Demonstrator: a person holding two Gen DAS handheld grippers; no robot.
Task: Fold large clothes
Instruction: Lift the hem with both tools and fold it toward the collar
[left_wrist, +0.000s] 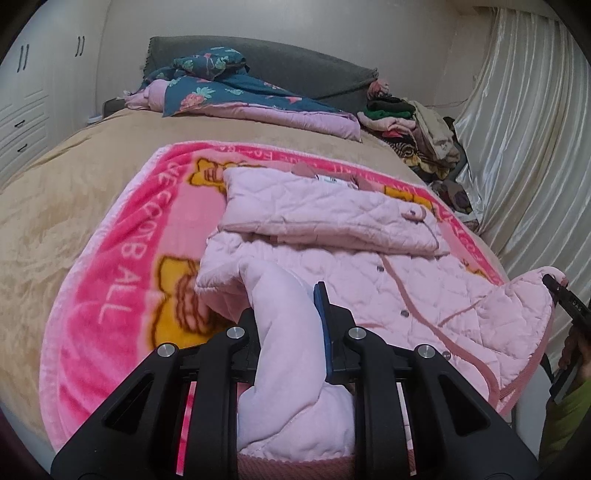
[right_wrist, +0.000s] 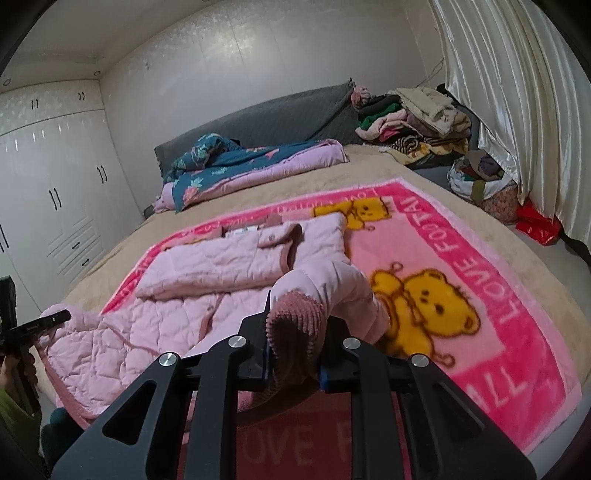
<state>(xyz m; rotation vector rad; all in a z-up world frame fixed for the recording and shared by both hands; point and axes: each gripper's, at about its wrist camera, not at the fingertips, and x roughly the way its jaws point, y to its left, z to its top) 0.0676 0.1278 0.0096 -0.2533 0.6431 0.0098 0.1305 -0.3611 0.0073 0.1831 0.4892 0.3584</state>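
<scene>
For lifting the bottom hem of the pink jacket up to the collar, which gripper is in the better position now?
Probably neither alone. The left gripper and the right gripper each pinch a bottom corner of the pink jacket, whose sleeves already lie folded across its chest. Both should likely move together.

Pale pink quilted jacket, darker pink trim, snap buttons, lies front-up on pink teddy-bear blanket; one sleeve folded across chest, both near hem corners lifted.

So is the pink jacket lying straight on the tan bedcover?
No. The pink jacket lies on the pink teddy-bear blanket, which is spread over the tan bedcover.
</scene>
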